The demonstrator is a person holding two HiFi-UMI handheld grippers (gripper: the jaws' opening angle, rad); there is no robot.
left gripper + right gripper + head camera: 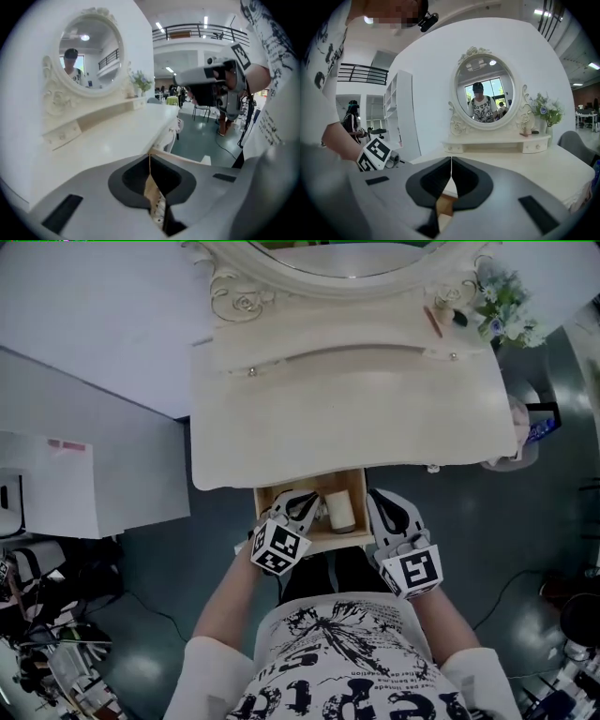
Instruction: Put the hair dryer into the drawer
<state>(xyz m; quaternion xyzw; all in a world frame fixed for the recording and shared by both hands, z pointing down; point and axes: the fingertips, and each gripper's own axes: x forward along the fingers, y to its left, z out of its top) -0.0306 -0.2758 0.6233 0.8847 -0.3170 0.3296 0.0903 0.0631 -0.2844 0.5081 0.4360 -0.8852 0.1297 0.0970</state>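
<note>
— Looking down from the head view, what do you see?

— A cream carved dressing table (347,418) with an oval framed mirror (347,257) and a small bunch of pale flowers (506,304) at its far right corner. Below the table's front edge a light wooden drawer (265,499) is pulled out. The cream, cylinder-bodied hair dryer (339,512) lies inside it. The grey-and-white left gripper (302,501) reaches over the drawer's left part, just beside the hair dryer. The grey-and-white right gripper (373,495) is at the drawer's right edge. The hair dryer sits between them, and neither holds it.

— And the left gripper view?

— Its jaws are pressed together, tip against tip, with nothing clamped between them. Through the gap below the tips I see tan wood and a scrap of something pale, too little to name. Beyond are the table top and the mirror, with the right gripper off to the right, near the person's printed T-shirt (276,117).

— The right gripper view?

— These jaws are also closed on each other and empty. A bit of the drawer's wood shows below them. The mirror is straight ahead and the flowers are to its right. The left gripper's marker cube is at the left.
</note>
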